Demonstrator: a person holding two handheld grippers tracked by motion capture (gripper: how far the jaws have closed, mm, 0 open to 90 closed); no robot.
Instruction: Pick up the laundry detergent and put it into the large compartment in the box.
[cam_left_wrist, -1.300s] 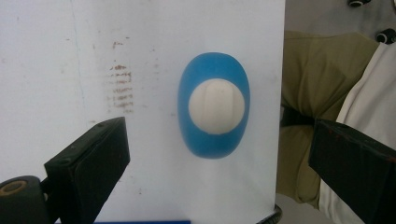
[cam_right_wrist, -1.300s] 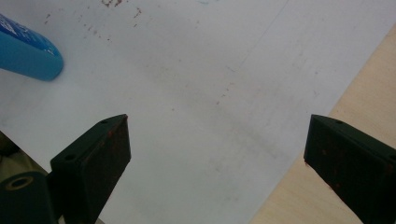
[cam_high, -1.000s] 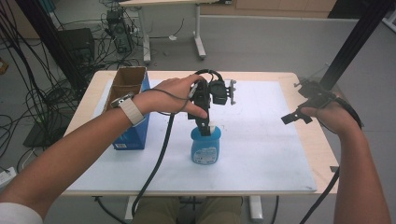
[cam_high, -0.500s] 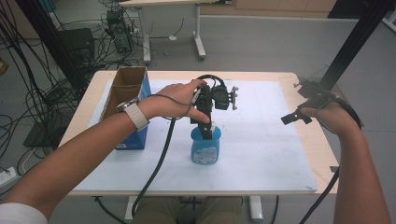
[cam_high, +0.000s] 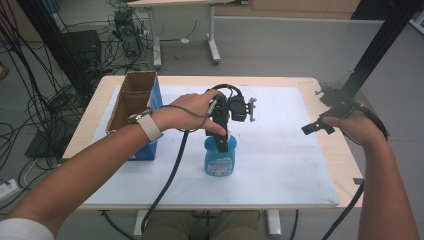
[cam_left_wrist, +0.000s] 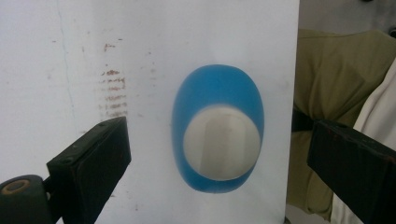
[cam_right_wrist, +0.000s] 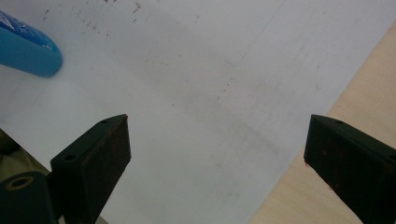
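- A blue bottle (cam_high: 219, 159) is seen standing upright on the white mat (cam_high: 290, 165), nearer the mat's front edge than its far edge and a little left of the mat's middle.
- In the left gripper view the bottle (cam_left_wrist: 217, 127) is looked at from straight above: a pale round cap (cam_left_wrist: 221, 142) is framed by the blue oval of the body.
- The left gripper (cam_high: 223, 143) is held directly over the bottle, pointing down, and its black tip is seen at the bottle's top in the high view; whether it touches the cap cannot be told.
- Its jaws are spread wide apart in its own view, one on each side of the bottle, with clear mat showing between each jaw and the blue body, so nothing is clamped.
- The left hand (cam_high: 192, 111) is wrapped around the gripper's body just beyond the bottle, and a black cable (cam_high: 167, 185) is trailed from it toward the front edge of the mat.
- The right gripper (cam_high: 316, 128) is held well to the right of the bottle, over the mat's right edge, gripped by the right hand (cam_high: 357, 127).
- Its jaws are likewise wide apart and nothing lies between them; in its own view only the mat and the wooden table (cam_right_wrist: 359, 102) lie beneath, with the bottle (cam_right_wrist: 27, 49) far off at the upper left.
- An open cardboard box (cam_high: 131, 100) with a blue side is set to the left of the bottle, at the mat's left edge.
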